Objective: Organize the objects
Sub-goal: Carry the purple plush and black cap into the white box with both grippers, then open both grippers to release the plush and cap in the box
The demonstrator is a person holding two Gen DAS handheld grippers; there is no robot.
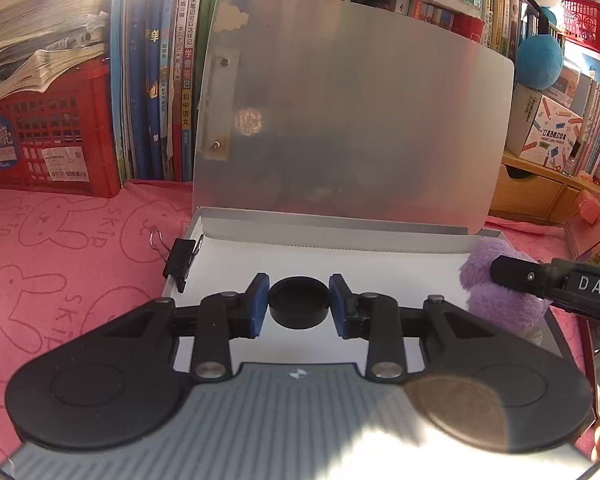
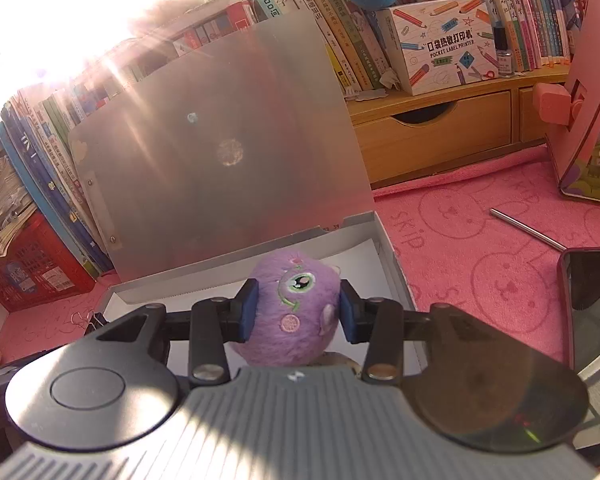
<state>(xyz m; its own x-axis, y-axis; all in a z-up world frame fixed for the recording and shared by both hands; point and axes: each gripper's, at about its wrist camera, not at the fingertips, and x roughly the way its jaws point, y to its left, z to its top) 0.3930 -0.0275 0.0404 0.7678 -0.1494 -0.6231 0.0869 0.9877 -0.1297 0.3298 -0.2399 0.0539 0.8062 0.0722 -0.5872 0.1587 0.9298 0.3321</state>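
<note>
An open white box [image 1: 236, 256] with its translucent lid [image 1: 352, 120] raised stands on the pink cloth. My left gripper [image 1: 299, 304] is shut on a round black cap [image 1: 299, 300] and holds it over the box floor. My right gripper [image 2: 296, 312] is shut on a purple plush toy [image 2: 292, 304] with an embroidered eye, over the right side of the box [image 2: 384, 248]. The toy [image 1: 496, 300] and the right gripper's finger [image 1: 520, 276] also show at the right in the left wrist view. A black binder clip [image 1: 180, 258] is clamped on the box's left wall.
Books and a red crate [image 1: 48, 140] stand behind the box. A wooden drawer unit [image 2: 436, 128] with a label printer box [image 2: 444, 40] is back right. A metal rod [image 2: 528, 230], a dark phone [image 2: 592, 280] and a pink stand [image 2: 592, 100] lie right on the cloth.
</note>
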